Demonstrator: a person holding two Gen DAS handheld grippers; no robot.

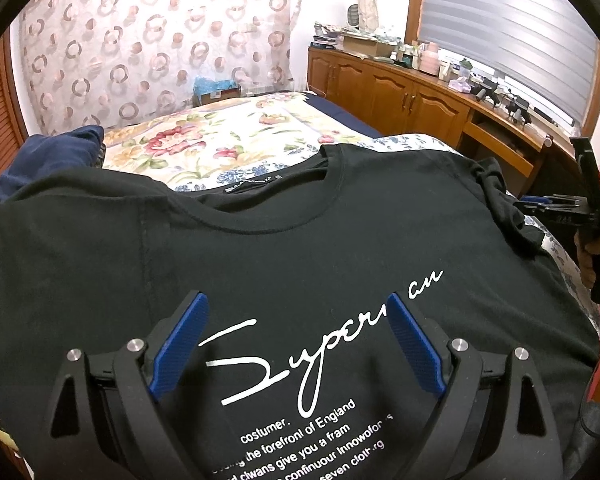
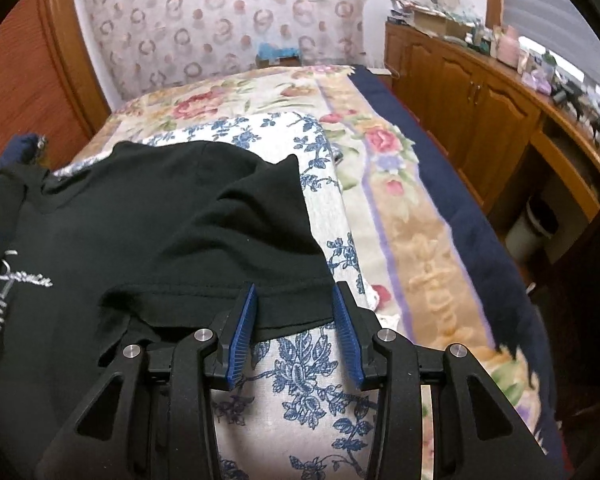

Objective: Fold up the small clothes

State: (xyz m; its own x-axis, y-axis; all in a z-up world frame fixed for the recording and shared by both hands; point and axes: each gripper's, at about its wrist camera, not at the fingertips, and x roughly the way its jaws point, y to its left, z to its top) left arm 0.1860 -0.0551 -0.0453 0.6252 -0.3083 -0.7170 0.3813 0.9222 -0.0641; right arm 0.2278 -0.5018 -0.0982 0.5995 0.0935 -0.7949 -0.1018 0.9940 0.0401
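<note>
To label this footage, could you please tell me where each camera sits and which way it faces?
Left wrist: above the black T-shirt, facing its neckline; shows open left gripper and the person's other hand.
Right wrist: at the T-shirt's sleeve, facing up the bed; shows open right gripper.
Shared: T-shirt, bed, cabinets.

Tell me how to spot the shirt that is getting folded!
Find the bed with the flowery covers. On its near end lies a black T-shirt, spread flat with the neck away from you. Unlike the plain navy cloth bunched beside it, it has white writing across the chest.
</note>
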